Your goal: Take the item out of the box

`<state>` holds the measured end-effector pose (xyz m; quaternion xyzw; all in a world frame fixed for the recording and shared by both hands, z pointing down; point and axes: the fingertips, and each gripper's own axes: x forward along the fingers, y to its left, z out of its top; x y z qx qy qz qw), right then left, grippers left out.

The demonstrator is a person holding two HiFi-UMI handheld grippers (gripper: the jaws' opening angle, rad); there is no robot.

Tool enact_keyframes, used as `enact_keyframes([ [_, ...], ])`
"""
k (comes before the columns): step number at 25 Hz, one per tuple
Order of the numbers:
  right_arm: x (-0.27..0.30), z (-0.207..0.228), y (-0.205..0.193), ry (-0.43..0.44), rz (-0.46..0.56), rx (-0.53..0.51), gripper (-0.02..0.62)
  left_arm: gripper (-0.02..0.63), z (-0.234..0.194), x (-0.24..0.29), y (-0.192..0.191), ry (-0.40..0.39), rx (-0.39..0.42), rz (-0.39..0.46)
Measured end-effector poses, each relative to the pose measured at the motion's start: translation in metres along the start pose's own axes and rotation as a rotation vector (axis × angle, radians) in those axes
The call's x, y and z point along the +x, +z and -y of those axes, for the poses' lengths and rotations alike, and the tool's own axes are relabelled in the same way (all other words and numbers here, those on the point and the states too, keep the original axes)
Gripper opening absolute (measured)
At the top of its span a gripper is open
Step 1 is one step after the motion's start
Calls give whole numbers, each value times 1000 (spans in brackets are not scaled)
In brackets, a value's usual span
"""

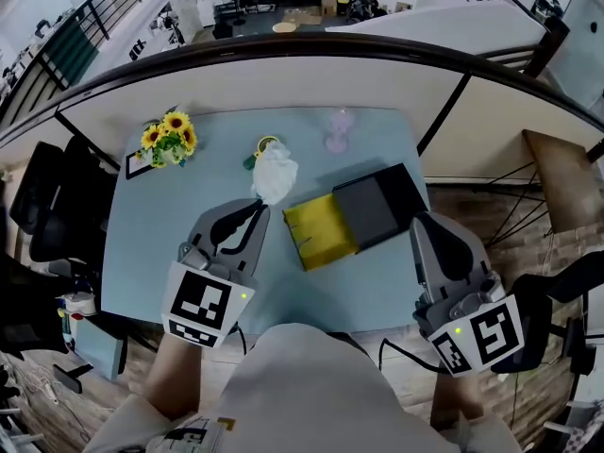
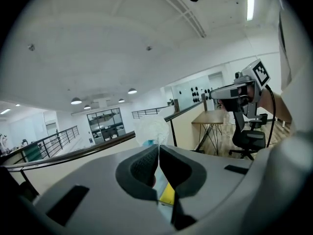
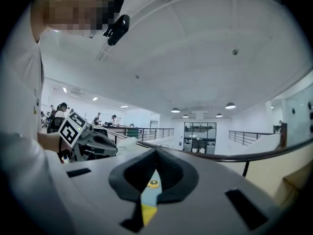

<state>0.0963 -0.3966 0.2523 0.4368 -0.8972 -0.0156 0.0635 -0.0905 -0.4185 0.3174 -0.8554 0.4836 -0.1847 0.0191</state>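
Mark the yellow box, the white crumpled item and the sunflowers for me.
yellow box [image 1: 319, 231], head view, middle of its yellow tray.
white crumpled item [image 1: 275, 176], head view, centre of the bundle.
sunflowers [image 1: 176, 122], head view, on the top bloom.

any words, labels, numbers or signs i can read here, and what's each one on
No readable words or numbers in any view.
Marker cubes on the left tongs and right tongs: black-and-white square patterns only, no letters.
Yellow box, black lid, white bag: no label shows.
Shirt print: too small to read.
Far wall posters: blurred.
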Motion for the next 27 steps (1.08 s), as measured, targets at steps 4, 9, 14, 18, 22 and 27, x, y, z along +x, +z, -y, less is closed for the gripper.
enact_keyframes([
  [4,-2,-15,0,30,-22,-67,5,12,-1,-18,-3,17,-18,6],
  [9,2,-15,-11,38,-52,-61,5,12,-3,-25,-12,29,-26,-18],
  [14,6,-15,-13,35,-57,-53,4,12,-8,-26,-9,34,-33,-11],
  [18,6,-16,-17,37,-68,-51,3,12,-6,-26,-11,26,-26,-15],
  [22,3,-13,-21,42,-80,-39,5,12,-2,-23,-11,20,-13,-23],
  [27,1,-11,-21,49,-79,-10,5,12,0,-22,-10,17,7,-31],
])
